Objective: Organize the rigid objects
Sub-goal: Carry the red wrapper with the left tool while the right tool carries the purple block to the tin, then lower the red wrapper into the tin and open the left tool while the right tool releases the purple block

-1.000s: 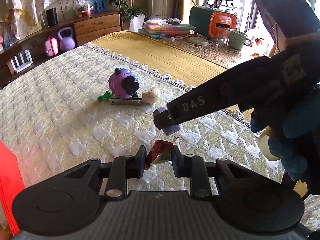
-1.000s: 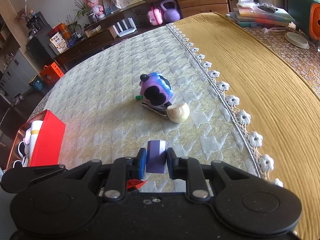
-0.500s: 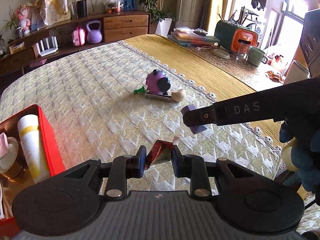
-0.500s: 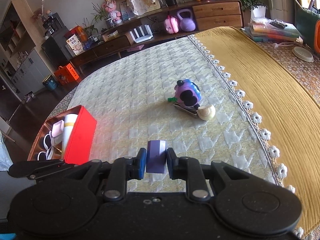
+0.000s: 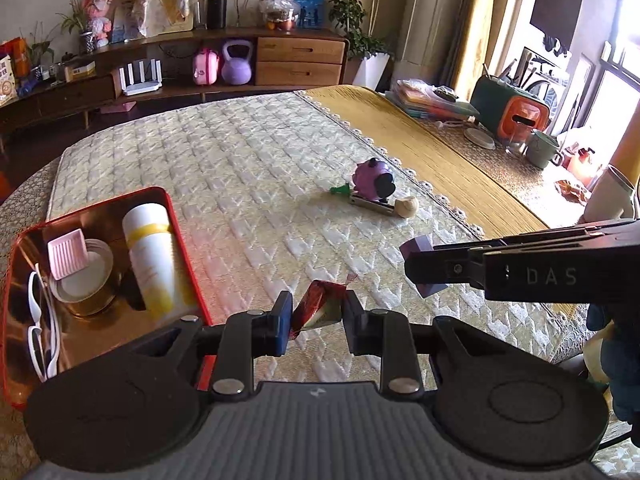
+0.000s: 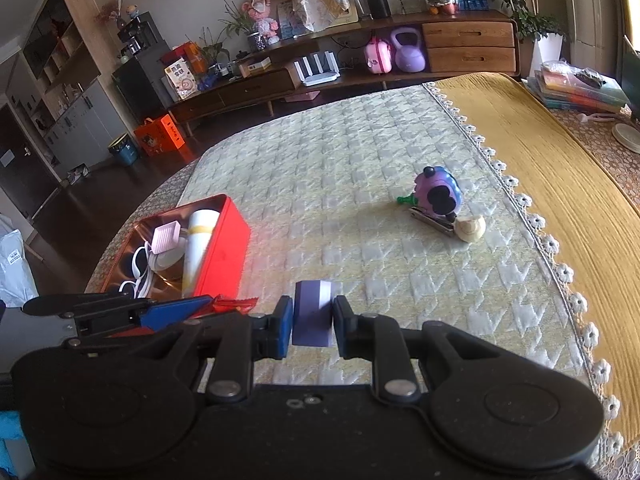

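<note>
The left gripper [image 5: 314,316] is pinching a crinkly red foil packet [image 5: 318,307]; the right gripper [image 6: 313,320] is clamping a small purple block [image 6: 313,314]. The open red metal tin [image 5: 188,276] is sitting at nine o'clock.

I can read only "DAS", in pale letters on the side of the right gripper [image 5: 424,272] reaching in beside my left camera
</note>
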### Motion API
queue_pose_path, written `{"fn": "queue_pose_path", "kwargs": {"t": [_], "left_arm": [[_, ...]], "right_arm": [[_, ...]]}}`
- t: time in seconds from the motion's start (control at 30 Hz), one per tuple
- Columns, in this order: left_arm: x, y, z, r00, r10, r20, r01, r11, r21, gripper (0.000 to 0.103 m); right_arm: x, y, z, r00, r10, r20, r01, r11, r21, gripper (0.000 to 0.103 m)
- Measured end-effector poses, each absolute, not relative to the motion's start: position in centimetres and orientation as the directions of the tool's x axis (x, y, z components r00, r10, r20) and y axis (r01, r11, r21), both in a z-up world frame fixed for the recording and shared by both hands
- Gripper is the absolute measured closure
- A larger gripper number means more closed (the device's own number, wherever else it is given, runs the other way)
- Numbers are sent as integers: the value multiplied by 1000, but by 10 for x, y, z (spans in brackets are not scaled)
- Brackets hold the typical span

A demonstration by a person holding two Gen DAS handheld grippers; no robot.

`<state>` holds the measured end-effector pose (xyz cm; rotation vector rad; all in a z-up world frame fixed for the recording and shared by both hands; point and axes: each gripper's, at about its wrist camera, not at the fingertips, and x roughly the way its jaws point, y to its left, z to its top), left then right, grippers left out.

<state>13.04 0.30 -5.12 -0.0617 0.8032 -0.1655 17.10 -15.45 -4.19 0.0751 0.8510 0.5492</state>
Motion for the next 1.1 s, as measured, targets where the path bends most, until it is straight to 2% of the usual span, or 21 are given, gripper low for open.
{"fn": "queue_pose_path", "kwargs": {"t": [0.73,1.1], "left_arm": [[106,121,-34,721,-14,-693,-85,991,-107,77],[121,176,-44,682,30,-731,-175,977,-123,77]], "right_arm": [[151,-59,-36,464,550,-695,-565,788,245,82],[155,-9,-46,423,546,-723,-618,757,210,82]]}}
